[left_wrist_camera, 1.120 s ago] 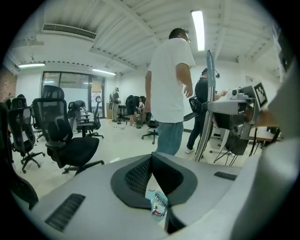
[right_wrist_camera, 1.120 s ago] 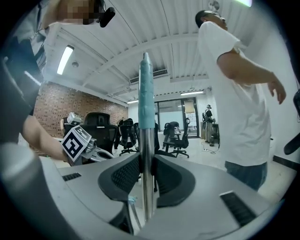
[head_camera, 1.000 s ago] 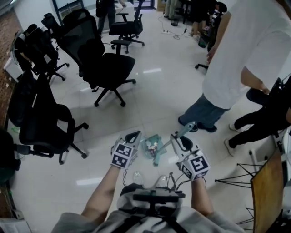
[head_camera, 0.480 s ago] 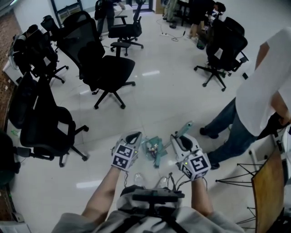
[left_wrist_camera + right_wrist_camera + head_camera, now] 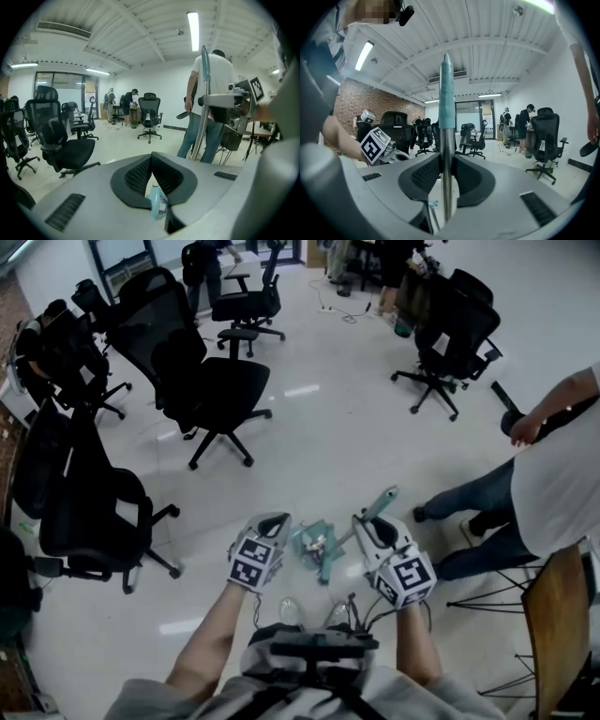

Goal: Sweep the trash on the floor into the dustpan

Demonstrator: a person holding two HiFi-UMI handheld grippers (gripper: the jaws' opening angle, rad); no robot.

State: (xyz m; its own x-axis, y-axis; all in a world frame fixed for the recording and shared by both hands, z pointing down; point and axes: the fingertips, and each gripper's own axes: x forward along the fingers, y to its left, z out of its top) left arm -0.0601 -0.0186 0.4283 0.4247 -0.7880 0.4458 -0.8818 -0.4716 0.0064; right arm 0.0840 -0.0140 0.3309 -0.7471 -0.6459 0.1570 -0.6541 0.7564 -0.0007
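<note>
A teal dustpan (image 5: 309, 549) with small bits of trash (image 5: 318, 540) in it sits between my two grippers in the head view. My left gripper (image 5: 278, 521) is shut on a thin pale blue piece (image 5: 157, 201), which seems to be part of the dustpan. My right gripper (image 5: 364, 521) is shut on a metal pole (image 5: 446, 154) with a teal grip (image 5: 447, 93) that stands upright between its pads. That pole (image 5: 380, 504) slants down towards the dustpan. In the left gripper view the pole (image 5: 202, 103) rises at the right.
Black office chairs stand at the left (image 5: 84, 493), the middle (image 5: 211, 371) and the back right (image 5: 450, 324). A person in a white shirt and jeans (image 5: 553, 474) stands close on the right. A wooden board on a thin stand (image 5: 553, 624) is at the lower right.
The person in the white shirt has walked from the middle right to the far right edge. Both grippers, the pole and the dustpan stay where they were.
</note>
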